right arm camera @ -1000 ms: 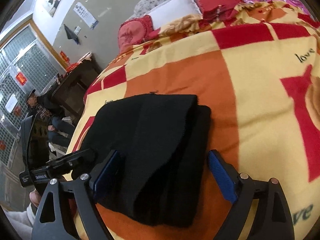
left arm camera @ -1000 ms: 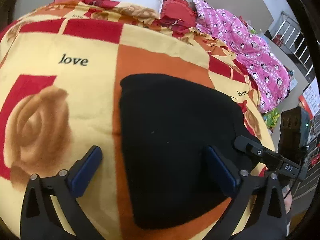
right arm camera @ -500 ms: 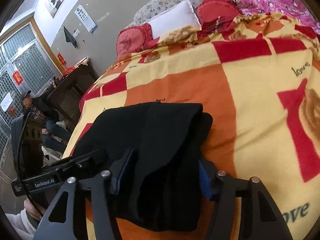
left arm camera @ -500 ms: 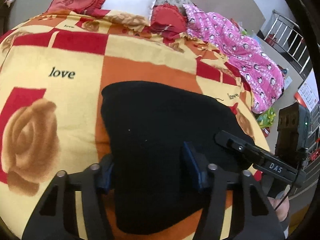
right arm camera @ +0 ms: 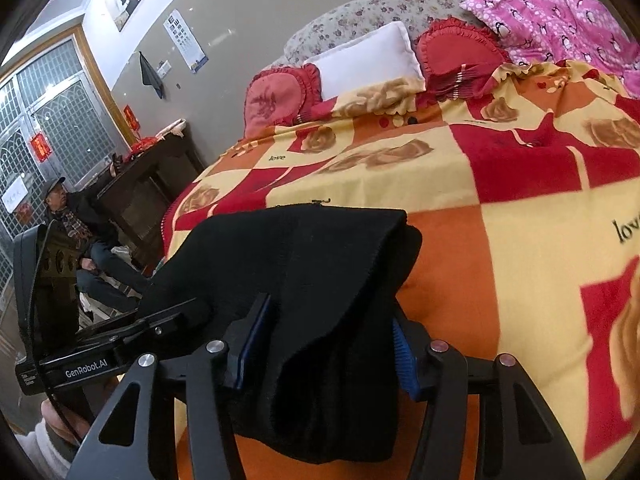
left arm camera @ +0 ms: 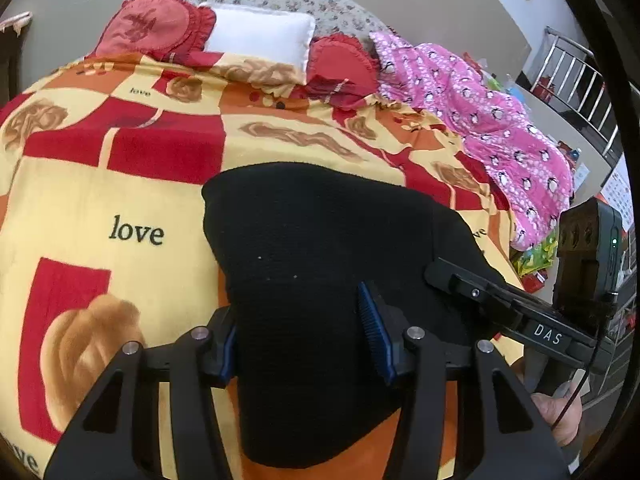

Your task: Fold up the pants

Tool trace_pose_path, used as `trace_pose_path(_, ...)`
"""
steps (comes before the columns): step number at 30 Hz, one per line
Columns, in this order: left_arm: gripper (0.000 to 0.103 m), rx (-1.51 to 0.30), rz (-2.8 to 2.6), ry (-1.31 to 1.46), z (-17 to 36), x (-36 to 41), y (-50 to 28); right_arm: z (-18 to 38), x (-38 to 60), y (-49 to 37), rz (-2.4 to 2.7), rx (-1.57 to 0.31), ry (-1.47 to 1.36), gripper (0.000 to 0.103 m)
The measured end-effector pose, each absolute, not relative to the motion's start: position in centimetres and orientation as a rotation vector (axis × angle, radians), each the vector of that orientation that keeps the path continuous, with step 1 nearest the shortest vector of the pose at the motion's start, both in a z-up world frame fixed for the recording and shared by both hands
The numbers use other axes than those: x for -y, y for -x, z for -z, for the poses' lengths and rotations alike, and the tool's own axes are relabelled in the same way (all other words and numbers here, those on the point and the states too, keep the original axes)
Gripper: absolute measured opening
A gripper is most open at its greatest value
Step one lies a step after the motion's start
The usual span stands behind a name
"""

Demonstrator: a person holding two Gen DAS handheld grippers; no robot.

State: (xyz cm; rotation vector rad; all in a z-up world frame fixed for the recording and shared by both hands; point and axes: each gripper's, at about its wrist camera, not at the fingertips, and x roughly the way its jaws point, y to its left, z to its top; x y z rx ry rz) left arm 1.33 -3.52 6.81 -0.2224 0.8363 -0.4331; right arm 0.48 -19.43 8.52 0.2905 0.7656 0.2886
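The black pants (left arm camera: 320,240) lie folded into a thick bundle on the orange, yellow and red blanket (left arm camera: 100,200). My left gripper (left arm camera: 300,340) is shut on the near edge of the bundle, blue pads pressed into the cloth. My right gripper (right arm camera: 324,352) is shut on the same black pants (right arm camera: 312,264) from the other side and shows in the left wrist view (left arm camera: 500,304). The left gripper shows in the right wrist view (right arm camera: 120,340). The bundle's near end is raised off the blanket.
A white pillow (left arm camera: 260,40) and red cushions (left arm camera: 152,28) lie at the head of the bed. A pink penguin-print garment (left arm camera: 500,128) lies at the right edge. A seated man (right arm camera: 68,216) and a dark cabinet (right arm camera: 148,188) stand beside the bed.
Both grippers went from wide open around the pants to shut on them. The bundle's near end has lifted and the cameras have risen, showing more of the bed.
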Motion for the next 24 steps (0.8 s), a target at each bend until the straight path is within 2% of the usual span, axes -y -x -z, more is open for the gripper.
trace_pose_path(9,0.051,-0.889,0.4,0.227,-4.3,3.6,-3.9,-5.9,19.5,-4.6,-0.286,-0.837,-0.271,0.057)
trace_pose_path(12,0.059,-0.902,0.391,0.224,-3.5,3.7,-4.1,-5.0,19.7,-5.0,-0.273,-0.856,-0.265,0.062)
trace_pose_path(16,0.077,-0.903,0.366,0.217,-3.1,3.3,-4.1,-4.5,20.3,-4.7,-0.245,-0.866,-0.278,0.073)
trace_pose_path(24,0.078,-0.845,0.296,0.189,-5.0,2.2,-2.6,-7.8,19.8,-1.8,-0.18,-0.808,-0.175,0.073)
